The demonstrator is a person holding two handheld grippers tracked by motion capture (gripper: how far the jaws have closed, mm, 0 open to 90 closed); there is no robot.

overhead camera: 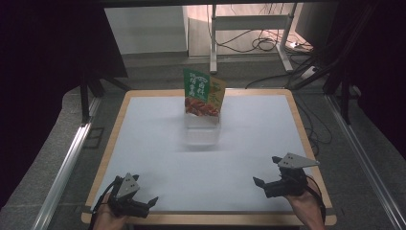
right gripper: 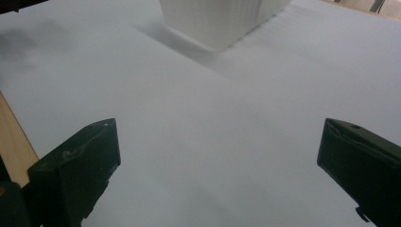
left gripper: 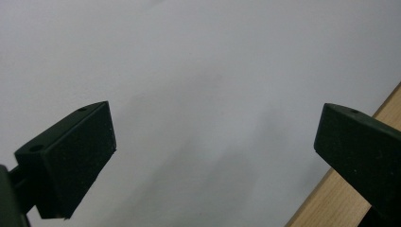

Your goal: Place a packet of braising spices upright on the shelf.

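A white ribbed box (overhead camera: 202, 130) stands on the white table top (overhead camera: 249, 143), toward the back middle. Two snack packets stand upright in it: a green one (overhead camera: 198, 93) in front and a yellow one (overhead camera: 218, 92) behind. My left gripper (overhead camera: 151, 202) rests at the near left corner, open, nothing between its jaws. My right gripper (overhead camera: 268, 171) hovers at the near right, open and empty too. In the right gripper view the box's (right gripper: 217, 19) lower corner sits ahead of the jaws, well apart. The left gripper (left gripper: 215, 151) view looks down on bare white surface beside the wooden edge (left gripper: 331, 198).
The table has a wooden rim (overhead camera: 210, 219) around the white sheet. Metal rails (overhead camera: 62, 172) run along both sides. Behind the table stand a desk frame (overhead camera: 249, 28) and loose cables (overhead camera: 261, 45) on the floor.
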